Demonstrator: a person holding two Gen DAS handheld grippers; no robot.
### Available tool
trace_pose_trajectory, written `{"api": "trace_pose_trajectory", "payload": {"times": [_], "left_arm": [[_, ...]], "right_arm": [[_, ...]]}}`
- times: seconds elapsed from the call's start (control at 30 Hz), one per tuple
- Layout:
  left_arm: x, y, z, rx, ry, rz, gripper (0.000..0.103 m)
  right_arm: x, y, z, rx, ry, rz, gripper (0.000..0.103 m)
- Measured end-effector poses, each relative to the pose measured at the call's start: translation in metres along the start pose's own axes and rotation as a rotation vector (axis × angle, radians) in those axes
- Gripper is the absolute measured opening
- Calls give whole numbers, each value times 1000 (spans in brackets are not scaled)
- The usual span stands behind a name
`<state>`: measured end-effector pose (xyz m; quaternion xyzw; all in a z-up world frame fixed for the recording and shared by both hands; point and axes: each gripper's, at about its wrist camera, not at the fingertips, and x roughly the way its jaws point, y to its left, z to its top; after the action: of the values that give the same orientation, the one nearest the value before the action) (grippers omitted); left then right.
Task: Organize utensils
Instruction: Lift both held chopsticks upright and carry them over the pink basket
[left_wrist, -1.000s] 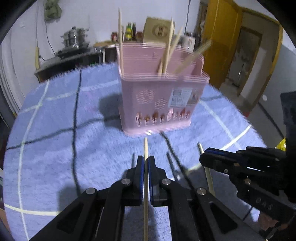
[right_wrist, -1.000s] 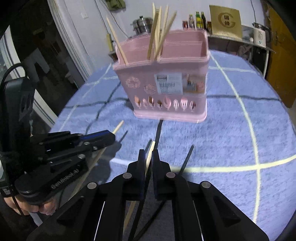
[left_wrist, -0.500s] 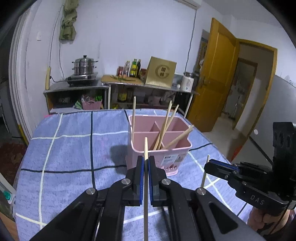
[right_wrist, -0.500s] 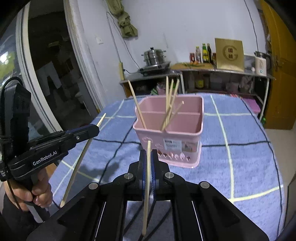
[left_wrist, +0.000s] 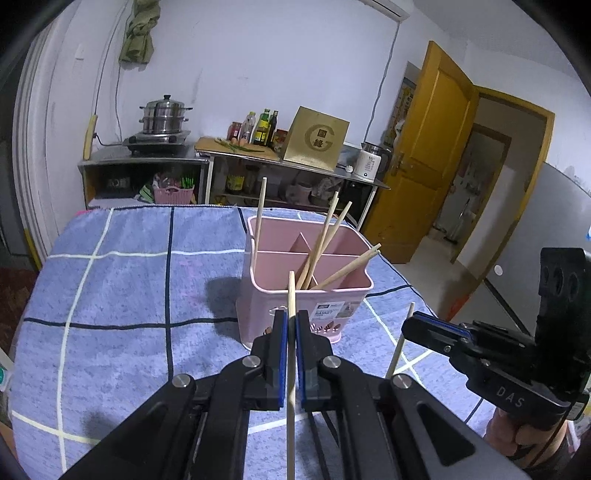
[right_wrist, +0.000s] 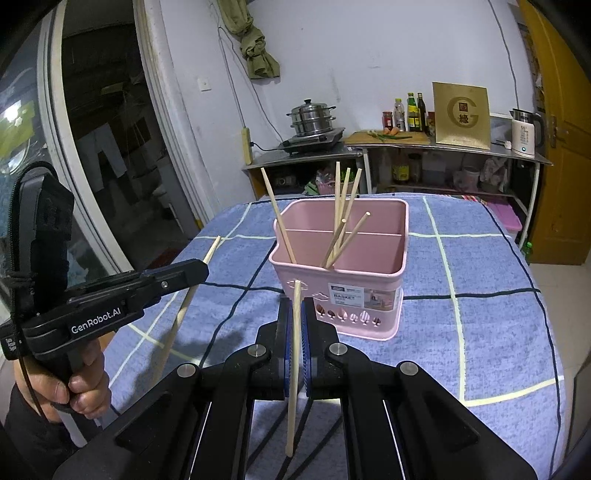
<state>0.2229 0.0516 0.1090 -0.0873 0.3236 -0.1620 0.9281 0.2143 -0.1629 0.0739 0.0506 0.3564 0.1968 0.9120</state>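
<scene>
Both grippers have been raised since a second ago, so the pink utensil basket (left_wrist: 306, 291), then seen side-on and close, is now viewed from above with its inner compartments showing. It stands on a blue checked cloth (left_wrist: 122, 295).

Held in the left gripper (left_wrist: 291, 325), whose jaws are shut with no gap beyond the stick itself, is a pale wooden chopstick (left_wrist: 291, 295). Its long axis runs nearly upright, the upper tip just below the basket's near rim in the view, the lower end passing down out of sight. Clamped likewise in the closed right gripper (right_wrist: 295, 317) is a second chopstick (right_wrist: 294, 369), upright with a slight lean, upper tip toward the basket front, lower end hanging free. Both sticks are carried just short of the basket, in the air.

Several chopsticks (left_wrist: 325, 243) already lean at angles in the basket's compartments.

Risks are judged as follows: a thin round stick pinched at one point could pivot or slip as it is tilted; a tip could be caught on the rim or a divider; the leaning sticks could be struck and knocked out; the light basket could be pushed over; the two grippers, close together, could be brought into collision.
</scene>
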Motion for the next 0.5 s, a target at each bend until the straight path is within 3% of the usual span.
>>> {"api": "trace_pose_trajectory", "payload": {"times": [0.5], "left_arm": [[-7, 4, -3, -23, -12, -20, 4]], "right_arm": [[-2, 2, 0, -6, 0, 3, 4]]}}
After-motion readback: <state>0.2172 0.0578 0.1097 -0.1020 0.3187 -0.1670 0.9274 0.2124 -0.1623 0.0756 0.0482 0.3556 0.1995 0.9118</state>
